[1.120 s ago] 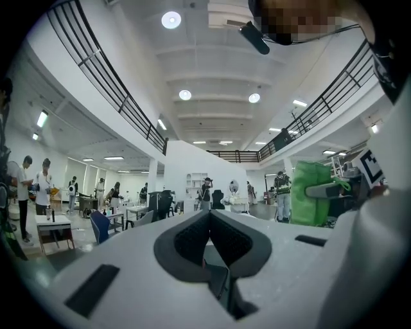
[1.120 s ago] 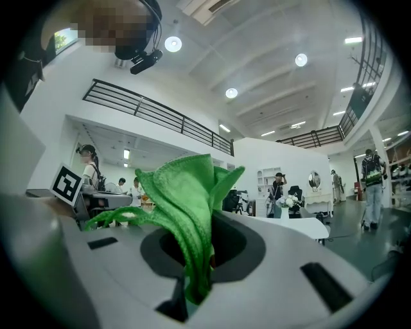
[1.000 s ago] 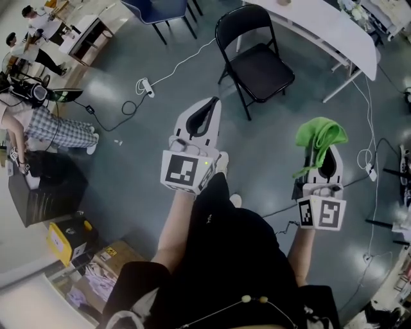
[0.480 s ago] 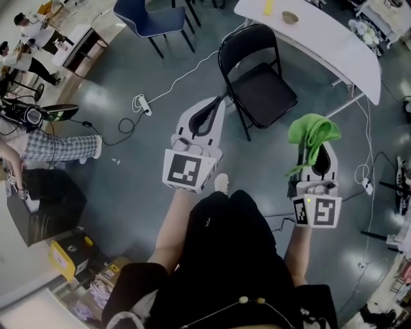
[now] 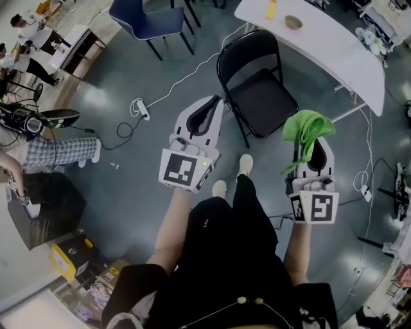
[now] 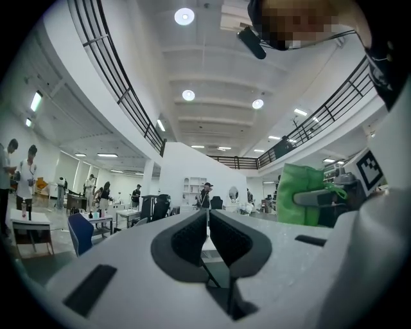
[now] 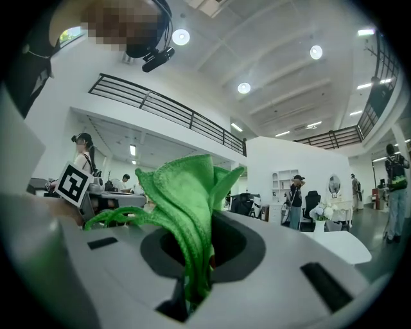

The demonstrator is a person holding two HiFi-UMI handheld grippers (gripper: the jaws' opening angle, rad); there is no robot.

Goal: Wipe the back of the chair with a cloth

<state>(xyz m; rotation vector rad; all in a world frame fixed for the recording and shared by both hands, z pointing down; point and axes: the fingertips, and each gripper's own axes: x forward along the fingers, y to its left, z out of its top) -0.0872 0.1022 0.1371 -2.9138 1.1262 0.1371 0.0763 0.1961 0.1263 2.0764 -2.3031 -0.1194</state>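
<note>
1. Well to the left of the black folding chair (image 5: 263, 99), a white power strip (image 5: 142, 110) lies on the grey floor (image 5: 128, 173). Its cable runs off toward the chair's far side.
2. Beyond the chair and to its left stands a blue chair (image 5: 144, 14), apart from it.
3. The left gripper (image 5: 209, 110) is held in the air just left of the chair's front legs, tip pointing away from the person. In the left gripper view its fingers (image 6: 189, 238) are drawn nearly together with only a thin slit between them, and nothing is caught there.
4. The chair stands unfolded on the floor, its seat facing the person. The chair back (image 5: 247, 45) is on the far side, and neither gripper touches it.
5. Just right of the chair's seat, the green cloth (image 5: 308, 126) bunches up out of the right gripper (image 5: 314, 151), clear of the chair. In the right gripper view the fingers are clamped on the lower folds of the cloth (image 7: 186, 193), which fans upward above them.
6. Behind and to the right of the chair runs a white bench (image 5: 327, 45). It carries a yellow bottle (image 5: 272, 9) and a small bowl (image 5: 293, 22) near the end closest to the chair back.
</note>
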